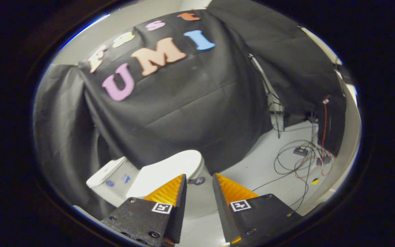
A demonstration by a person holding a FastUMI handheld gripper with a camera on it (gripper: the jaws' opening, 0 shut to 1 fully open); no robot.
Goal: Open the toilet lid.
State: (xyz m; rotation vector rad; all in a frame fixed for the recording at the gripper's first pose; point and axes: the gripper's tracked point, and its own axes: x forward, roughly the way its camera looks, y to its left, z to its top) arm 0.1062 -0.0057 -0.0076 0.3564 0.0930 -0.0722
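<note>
A white toilet stands on the floor against the black cloth wall, below and ahead of me. Its lid (170, 169) lies down flat over the bowl, with the cistern (110, 178) behind it to the left. My gripper (199, 176) hovers above the lid's front end, well clear of it. The fingers stand apart with nothing between them. The left fingertip (178, 183) overlaps the lid's front edge in the view; the right fingertip (219, 183) is over bare floor.
Grey floor (252, 171) spreads to the right of the toilet. A tangle of cables (300, 161) and small boxes lies at the far right near a stand's legs (274, 113). A small dark disc (197, 180) lies on the floor by the toilet's front.
</note>
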